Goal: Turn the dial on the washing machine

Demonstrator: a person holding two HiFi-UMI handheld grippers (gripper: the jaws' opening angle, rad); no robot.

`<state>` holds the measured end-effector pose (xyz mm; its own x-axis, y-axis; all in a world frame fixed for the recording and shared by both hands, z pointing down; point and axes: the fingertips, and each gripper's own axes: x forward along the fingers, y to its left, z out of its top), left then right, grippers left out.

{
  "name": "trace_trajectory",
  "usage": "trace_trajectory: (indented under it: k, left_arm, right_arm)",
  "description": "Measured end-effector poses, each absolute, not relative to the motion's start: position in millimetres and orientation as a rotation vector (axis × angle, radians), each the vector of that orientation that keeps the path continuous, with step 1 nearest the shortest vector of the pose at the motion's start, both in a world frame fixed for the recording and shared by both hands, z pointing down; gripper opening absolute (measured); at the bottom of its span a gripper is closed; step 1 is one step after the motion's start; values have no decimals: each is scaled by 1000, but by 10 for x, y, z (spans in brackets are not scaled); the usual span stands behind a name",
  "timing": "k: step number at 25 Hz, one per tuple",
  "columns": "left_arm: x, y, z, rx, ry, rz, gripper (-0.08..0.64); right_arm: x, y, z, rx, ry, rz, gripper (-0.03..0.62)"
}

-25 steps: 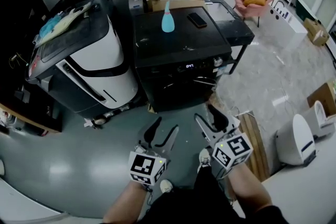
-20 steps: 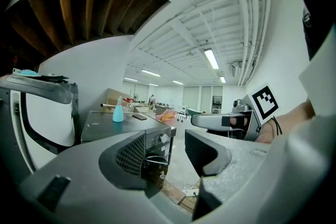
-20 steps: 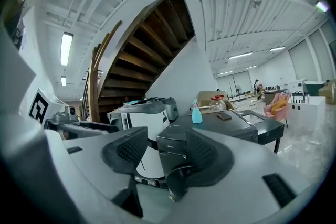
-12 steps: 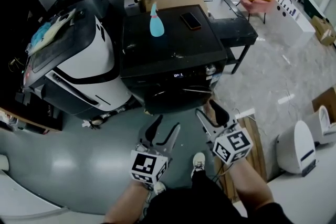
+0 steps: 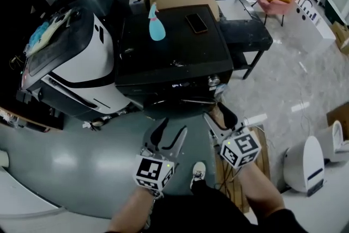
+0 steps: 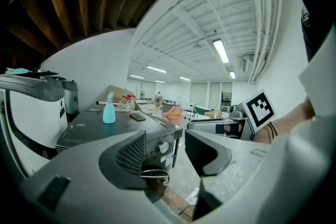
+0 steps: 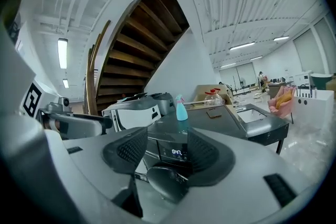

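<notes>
2 tools hang with jaws apart and empty before the black washing machine point(image 5: 174, 57): left tool point(image 5: 172, 129) at 6 o'clock of the head view, right tool point(image 5: 219, 116) at 5 o'clock. Its silver dial point(image 5: 213, 81) sits at 12 o'clock from the right tool, untouched

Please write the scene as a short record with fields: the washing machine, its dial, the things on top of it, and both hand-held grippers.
machine: black washing machine, front towards the person
dial: round dial on the front panel, right of the lit display, untouched
on top: blue spray bottle, upright; dark phone, lying flat
left hand-held gripper: open, empty, short of the machine
right hand-held gripper: open, empty, below the dial's side, no contact
step: dial not yet grasped
</notes>
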<state>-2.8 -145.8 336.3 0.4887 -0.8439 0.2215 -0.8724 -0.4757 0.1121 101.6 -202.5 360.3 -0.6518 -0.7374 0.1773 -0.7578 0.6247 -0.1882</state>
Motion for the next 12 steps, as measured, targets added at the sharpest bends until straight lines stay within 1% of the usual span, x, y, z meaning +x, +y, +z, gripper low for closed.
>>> trace_trajectory:
  k: [6, 12]
  left_arm:
    - [144, -1706, 3446, 2499, -1503, 194, 215]
    - [171, -1862, 3554, 2468, -1473, 262, 215]
  right_arm:
    - [1198, -2357, 3758, 1246, -2740, 326, 229]
    - [1241, -2584, 4018, 1270, -2690, 338, 236]
